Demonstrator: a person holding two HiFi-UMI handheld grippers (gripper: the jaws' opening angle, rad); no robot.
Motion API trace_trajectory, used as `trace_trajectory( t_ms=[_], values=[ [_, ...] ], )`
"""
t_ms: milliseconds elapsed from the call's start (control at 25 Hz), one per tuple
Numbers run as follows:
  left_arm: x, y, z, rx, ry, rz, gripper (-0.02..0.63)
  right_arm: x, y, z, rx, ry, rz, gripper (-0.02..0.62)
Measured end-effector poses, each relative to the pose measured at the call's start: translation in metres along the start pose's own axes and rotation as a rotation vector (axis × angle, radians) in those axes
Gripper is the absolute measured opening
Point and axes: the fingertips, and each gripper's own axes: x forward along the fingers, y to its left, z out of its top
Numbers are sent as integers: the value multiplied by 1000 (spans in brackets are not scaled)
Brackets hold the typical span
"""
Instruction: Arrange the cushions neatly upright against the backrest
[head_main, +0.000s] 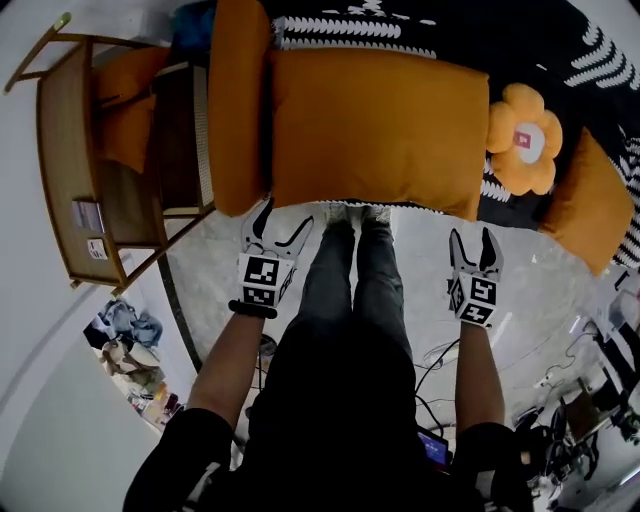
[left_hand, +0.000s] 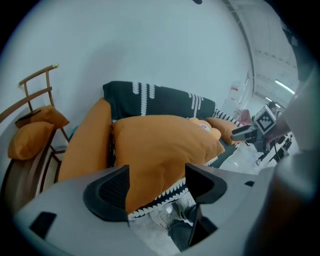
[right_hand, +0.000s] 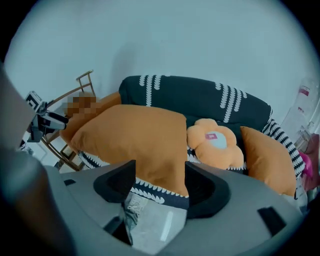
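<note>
A large orange cushion (head_main: 380, 130) lies flat across the seat of the dark, white-patterned sofa (head_main: 330, 28), its front edge overhanging. A second orange cushion (head_main: 240, 100) stands on edge at its left. To the right lie a flower-shaped cushion (head_main: 525, 135) and another orange cushion (head_main: 590, 205). My left gripper (head_main: 285, 218) hangs open and empty just before the big cushion's left front corner (left_hand: 160, 145). My right gripper (head_main: 472, 238) is open and empty below its right front corner (right_hand: 135, 135). Neither touches a cushion. The flower cushion (right_hand: 215, 142) sits beside the big one.
A wooden chair (head_main: 60, 150) holding two orange cushions (head_main: 125, 110) stands left of the sofa. The person's legs (head_main: 355, 270) are between the grippers on the pale floor. Cables and equipment (head_main: 580, 400) lie at the lower right, and clutter (head_main: 130, 350) at the lower left.
</note>
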Motion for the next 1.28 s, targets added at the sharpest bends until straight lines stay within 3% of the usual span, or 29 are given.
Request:
trace_trajectory(
  t_ms=[240,480,680,960,1000,1160,1280],
  values=[
    [28,22,-57,-83,116,90,365,21,-7,-38,-14,73,-3,333],
    [44,37,-86,2,225,148,382,50,-10,-60,-114,161,8,361],
    [55,39,-103,-30,249,147,382,67,-34,-68,-114,194,-13,370],
    [74,42,-102,-76,268,183,380,96,-35,-82,-128,258,46,376],
    [76,43,-101,-92,269,192,359,100,-32,-79,-121,253,56,364],
    [67,34,-94,-130,287,235,233,95,-19,-74,-40,258,83,198],
    [57,31,-72,-166,257,261,184,82,-14,-54,30,245,87,164]
  ],
)
